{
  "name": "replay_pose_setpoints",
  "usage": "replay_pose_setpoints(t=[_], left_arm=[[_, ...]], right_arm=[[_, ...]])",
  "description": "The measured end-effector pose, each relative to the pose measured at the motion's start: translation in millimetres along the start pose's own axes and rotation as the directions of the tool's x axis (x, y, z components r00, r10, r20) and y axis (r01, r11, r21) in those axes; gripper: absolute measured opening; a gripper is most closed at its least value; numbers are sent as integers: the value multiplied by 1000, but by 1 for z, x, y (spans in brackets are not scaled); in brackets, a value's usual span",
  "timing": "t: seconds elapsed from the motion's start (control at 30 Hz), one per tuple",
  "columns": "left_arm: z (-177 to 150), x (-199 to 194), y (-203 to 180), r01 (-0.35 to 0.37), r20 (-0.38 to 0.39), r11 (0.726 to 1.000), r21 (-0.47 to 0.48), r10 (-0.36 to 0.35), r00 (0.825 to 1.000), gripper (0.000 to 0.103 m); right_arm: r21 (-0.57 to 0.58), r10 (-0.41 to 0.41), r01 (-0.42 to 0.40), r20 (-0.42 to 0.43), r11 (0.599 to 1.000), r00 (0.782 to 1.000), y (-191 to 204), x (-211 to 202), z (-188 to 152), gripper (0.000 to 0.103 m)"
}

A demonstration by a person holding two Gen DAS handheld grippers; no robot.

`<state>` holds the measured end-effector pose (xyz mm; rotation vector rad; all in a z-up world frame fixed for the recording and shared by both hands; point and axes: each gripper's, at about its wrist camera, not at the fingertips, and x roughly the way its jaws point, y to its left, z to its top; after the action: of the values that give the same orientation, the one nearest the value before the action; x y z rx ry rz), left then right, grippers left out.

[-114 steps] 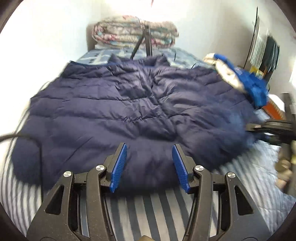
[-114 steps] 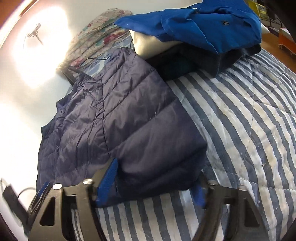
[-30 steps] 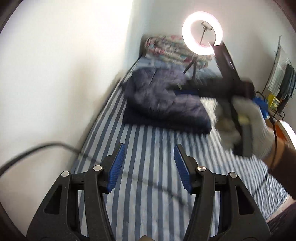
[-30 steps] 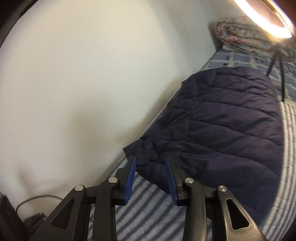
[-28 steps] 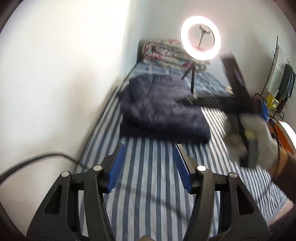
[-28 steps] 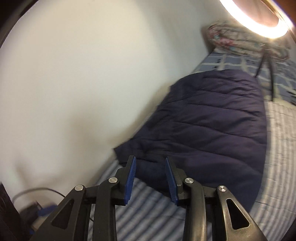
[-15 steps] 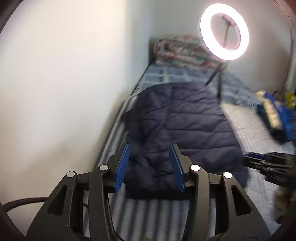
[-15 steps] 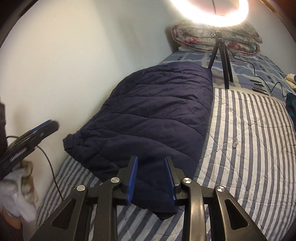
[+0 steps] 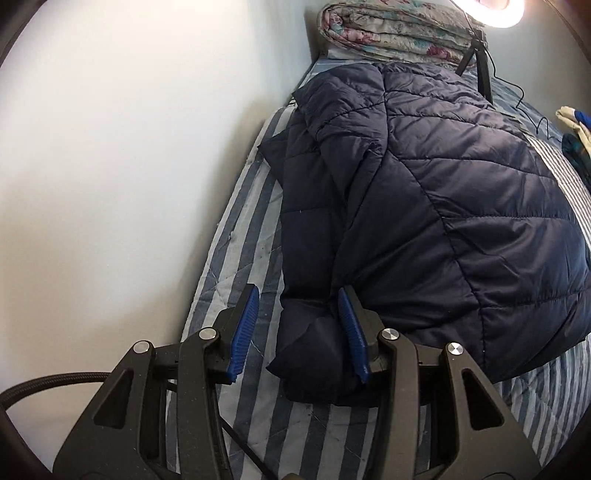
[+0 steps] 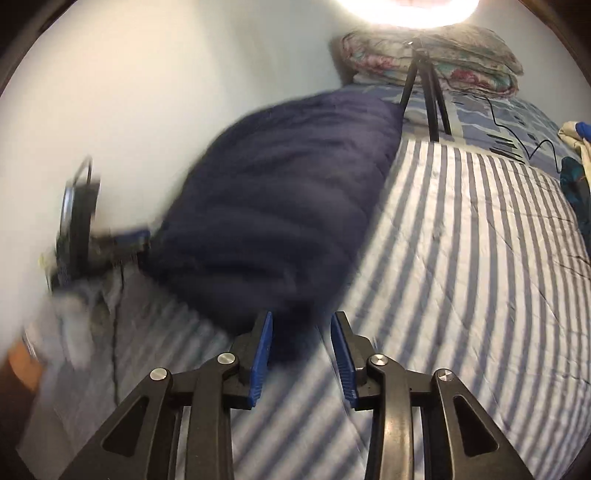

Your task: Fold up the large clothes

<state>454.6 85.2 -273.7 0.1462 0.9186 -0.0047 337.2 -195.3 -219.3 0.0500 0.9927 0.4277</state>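
A navy puffer jacket, folded lengthwise, lies on the striped bed cover beside the wall. My left gripper is open low over the jacket's near left corner. That corner lies between the jaws; the right pad is against the fabric and the left pad stands clear of it. The right wrist view is blurred. There the jacket reaches down to my right gripper, whose jaws are opening around the near right corner without pressing on it. The left gripper shows at the jacket's left edge.
A white wall runs close along the bed's left side. A folded floral quilt and a ring light's tripod stand at the far end. Other clothes are piled at the right edge. Bare striped cover spreads right of the jacket.
Both grippers have dropped and closed in on the jacket's near end, the left at its left corner, the right at its right corner. The left jaws are narrower than a second ago.
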Motion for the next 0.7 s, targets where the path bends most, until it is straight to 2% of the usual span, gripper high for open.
replay_pose_setpoints(t=[0.17,0.33,0.37,0.4,0.5,0.53,0.6,0.67,0.7], left_arm=[[2,0,0,10,-6,1000,-16,-11,1000,46],[4,3,-1,8,-6,1000,-3,-8,1000,46],[4,3,-1,4,-4,1000,5,-4,1000,46],[3,4,-2,3,-2,1000,12,-3,1000,46],[1,7,-2,23,0,1000,0,-23,1000,46],[-1,8,-2,30,0,1000,-6,-30,1000,46],[-2,7,-2,32,4,999,-12,-32,999,46],[-2,5,-1,35,3,999,-8,-35,999,46],[-1,3,0,38,1,999,-6,-38,999,46]], right_arm=[[-42,-22,21,-31,999,999,14,17,-11,41],[-48,-50,49,-19,998,999,26,32,0,43],[-33,-57,56,-25,998,998,25,33,3,37],[-27,-62,61,-31,998,998,24,34,4,26],[-62,-105,102,-56,993,993,16,38,0,13],[-75,-123,117,-83,990,989,12,42,-5,12],[-63,-111,106,-79,992,991,8,37,-5,10],[-47,-64,62,-44,997,997,8,23,-3,8],[-47,-42,41,-30,998,999,7,15,-2,12]])
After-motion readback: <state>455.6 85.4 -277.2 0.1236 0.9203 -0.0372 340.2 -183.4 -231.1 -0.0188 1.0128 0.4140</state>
